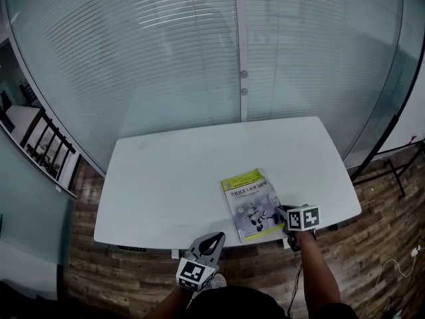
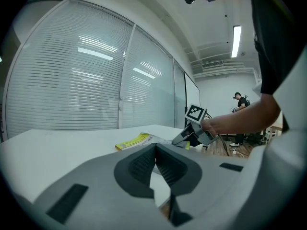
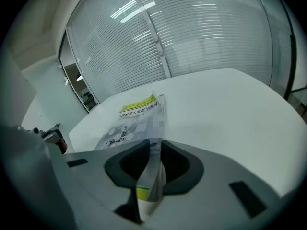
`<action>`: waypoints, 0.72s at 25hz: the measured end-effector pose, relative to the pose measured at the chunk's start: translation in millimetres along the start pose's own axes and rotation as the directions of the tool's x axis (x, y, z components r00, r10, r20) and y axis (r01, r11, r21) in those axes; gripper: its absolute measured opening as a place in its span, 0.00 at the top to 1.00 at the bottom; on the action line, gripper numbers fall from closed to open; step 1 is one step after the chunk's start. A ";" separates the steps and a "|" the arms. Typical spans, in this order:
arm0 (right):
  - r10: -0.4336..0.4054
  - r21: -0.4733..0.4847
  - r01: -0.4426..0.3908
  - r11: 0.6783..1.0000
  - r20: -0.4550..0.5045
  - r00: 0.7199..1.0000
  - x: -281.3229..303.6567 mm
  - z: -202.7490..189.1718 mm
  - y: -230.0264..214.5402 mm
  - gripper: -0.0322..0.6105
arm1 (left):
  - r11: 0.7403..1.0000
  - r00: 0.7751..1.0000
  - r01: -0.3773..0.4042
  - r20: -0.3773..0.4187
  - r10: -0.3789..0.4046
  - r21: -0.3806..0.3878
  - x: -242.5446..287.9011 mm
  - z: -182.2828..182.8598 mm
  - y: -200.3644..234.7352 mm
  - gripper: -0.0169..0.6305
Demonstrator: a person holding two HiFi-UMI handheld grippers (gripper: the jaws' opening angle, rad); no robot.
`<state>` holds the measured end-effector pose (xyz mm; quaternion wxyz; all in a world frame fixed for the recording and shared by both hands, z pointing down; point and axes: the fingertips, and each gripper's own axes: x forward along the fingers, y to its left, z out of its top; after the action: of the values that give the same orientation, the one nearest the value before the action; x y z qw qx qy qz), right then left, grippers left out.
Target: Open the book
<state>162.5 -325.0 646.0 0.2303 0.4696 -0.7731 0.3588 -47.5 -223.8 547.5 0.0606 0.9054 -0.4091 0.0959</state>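
The book [image 1: 251, 203], with a yellow band across the top of a grey cover, lies closed near the front right of the white table [image 1: 172, 178]. My right gripper [image 1: 279, 216] sits at its near right corner. In the right gripper view the book [image 3: 136, 116] runs away from me, and my right gripper [image 3: 154, 145] has its pads pressed on the corner edge standing between them. My left gripper [image 1: 211, 239] hangs at the table's front edge, left of the book, shut on nothing. From the left gripper view [image 2: 155, 150] the book [image 2: 136, 140] and the right gripper [image 2: 184, 138] are ahead.
A curved glass wall with blinds [image 1: 199, 52] stands behind the table. Wooden floor [image 1: 372, 244] surrounds it, with black stand legs [image 1: 392, 171] at the right and a dark railing [image 1: 46, 145] at the left. A person [image 2: 241, 104] stands far off in the room.
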 end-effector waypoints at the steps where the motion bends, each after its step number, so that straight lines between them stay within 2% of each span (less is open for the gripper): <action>1: -0.007 -0.008 0.007 1.000 0.005 1.000 -1.5 0.6 0.5 0.82 | 1.000 1.000 -0.001 0.000 0.001 0.001 -1.2 0.8 -0.3 0.95; 10: -0.060 -0.116 0.070 0.991 0.086 0.994 -11.6 13.0 10.8 0.87 | 0.999 0.999 -0.033 0.011 0.033 0.003 -6.5 -1.0 0.0 0.95; 18: -0.128 -0.272 0.161 0.949 0.135 0.983 -23.7 21.1 27.7 0.87 | 0.997 0.997 -0.071 0.031 0.071 -0.001 -14.2 8.2 -3.0 0.95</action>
<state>148.2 -319.7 606.8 0.2756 0.5074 -0.7917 0.1995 -53.5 -213.0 536.3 0.0509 0.8916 -0.4421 0.0840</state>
